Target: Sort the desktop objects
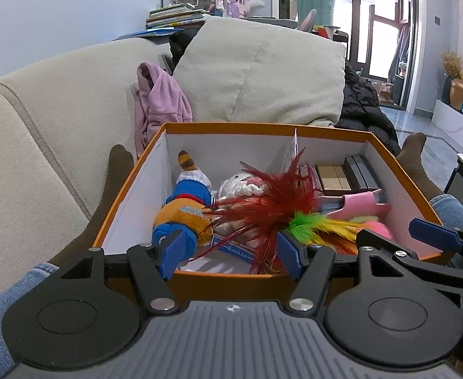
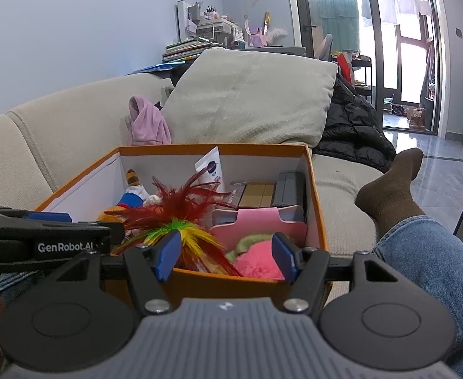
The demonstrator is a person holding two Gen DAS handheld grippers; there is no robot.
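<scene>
Hovering at near rim of orange box (image 1: 130,173), both tongs released, nothing between pads: left tongs (image 1: 231,254), right tongs (image 2: 225,259). Feather toy (image 1: 272,208) lies inside box just ahead of left tongs, plush doll (image 1: 181,218) by its left pad, pink pompom (image 2: 256,260) ahead of right tongs.

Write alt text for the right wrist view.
An open right gripper hovers at the near rim of an orange box holding a feather toy, pink pompom and plush toys, on a beige sofa.
</scene>
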